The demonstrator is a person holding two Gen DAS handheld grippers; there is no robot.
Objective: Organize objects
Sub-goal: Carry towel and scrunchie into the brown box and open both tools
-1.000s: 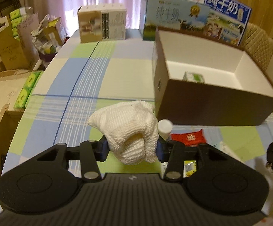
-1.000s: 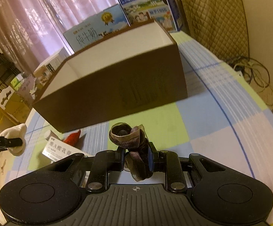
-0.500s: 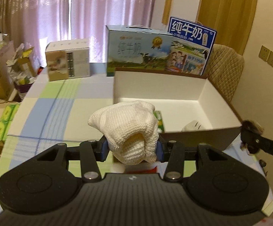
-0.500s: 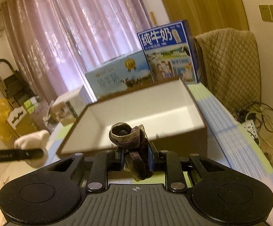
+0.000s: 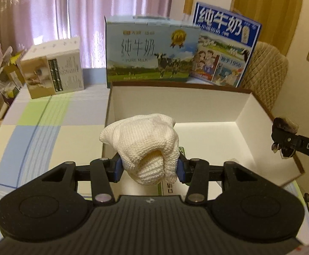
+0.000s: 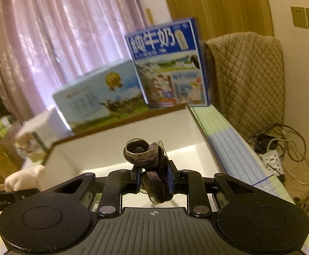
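While both grippers hang above the open brown box (image 5: 258, 114), each carries one rolled textile. Left gripper (image 5: 149, 166): jaws closed partway, blue pads pressing either side of a white knitted bundle (image 5: 142, 146), which bulges above and below the grip and sits over the box's near left part. Right gripper (image 6: 153, 179): jaws drawn close together, clamped on a dark rolled sock (image 6: 149, 159) with a tan cuff, its coil rising above the fingers, positioned over the box's white interior; in the left view that same gripper enters from the right edge, level with the box's right wall. Box: white inside, brown outside, standing on a checked tablecloth (image 5: 48, 119) of green, blue and cream. Partly hidden behind the white bundle, a small green-edged packet (image 5: 181, 148) lies on the box floor. Behind the box: a pale blue milk carton case (image 5: 150, 55), a darker blue milk case (image 5: 224, 44), and a beige carton (image 5: 54, 68) further left. Quilted chair back (image 6: 248, 72) stands beyond the table's far right corner
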